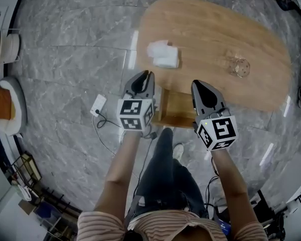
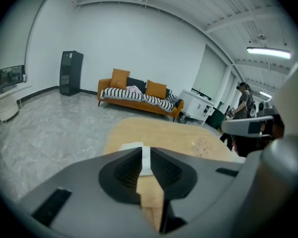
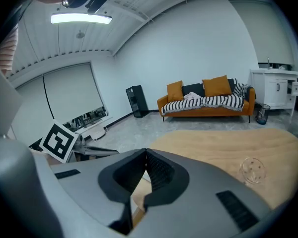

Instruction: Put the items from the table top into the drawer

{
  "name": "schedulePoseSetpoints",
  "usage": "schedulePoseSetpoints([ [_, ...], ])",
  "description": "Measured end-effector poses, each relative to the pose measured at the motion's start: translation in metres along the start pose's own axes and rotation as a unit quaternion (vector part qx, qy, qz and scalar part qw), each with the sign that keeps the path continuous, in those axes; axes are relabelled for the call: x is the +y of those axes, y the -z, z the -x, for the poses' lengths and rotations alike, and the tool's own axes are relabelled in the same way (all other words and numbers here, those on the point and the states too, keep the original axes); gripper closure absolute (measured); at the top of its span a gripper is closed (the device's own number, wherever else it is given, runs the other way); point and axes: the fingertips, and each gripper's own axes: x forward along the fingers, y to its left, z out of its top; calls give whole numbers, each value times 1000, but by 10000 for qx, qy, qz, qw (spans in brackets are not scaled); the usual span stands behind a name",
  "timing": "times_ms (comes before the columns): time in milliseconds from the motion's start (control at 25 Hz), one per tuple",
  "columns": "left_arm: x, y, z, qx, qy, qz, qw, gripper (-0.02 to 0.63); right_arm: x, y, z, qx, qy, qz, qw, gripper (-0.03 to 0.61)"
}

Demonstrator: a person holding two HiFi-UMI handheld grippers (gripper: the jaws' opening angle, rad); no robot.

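The left gripper [image 1: 148,74] is hanging at the near edge of the table [image 1: 215,24]. We are holding it with its jaws parted by only a thin slit, and nothing is sitting between them, so it is gripping nothing. Looking along those jaws, we are seeing the cloth [image 1: 163,54] through the slit, further out on the wood. The right gripper [image 1: 197,83] is hanging beside it at the same edge, its jaws meeting tip to tip, clenched on nothing.

The cloth, white and folded, is lying on the table's left part, beyond the left gripper and apart from it. The glass [image 1: 239,67] is standing upright on the right part, beyond the right gripper and well apart from the cloth. The drawer [image 1: 176,107] is showing below the near edge, between the two grippers; we cannot tell how far out it is standing.

We are standing at that edge, our legs [image 1: 163,164] showing just below the drawer in the head view. A power strip [image 1: 98,105] is lying on the marble floor [image 1: 70,59], left of the left gripper. Across the room a sofa [image 2: 139,99] is standing against the white wall.
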Motion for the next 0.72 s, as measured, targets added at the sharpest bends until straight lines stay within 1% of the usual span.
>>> schedulePoseSetpoints([
  [200,11,17,-23,175,-35,110,9998,557,-7,11,-22,99,-14,-36,9999,570],
  [360,20,30,-45,313,-57,284,9991,530,-15,21,-33,179,-5,-73,9998,570],
  [720,36,53,-88,578,-90,490,9971,495,-26,48,-50,360,-1,-227,9991,571],
])
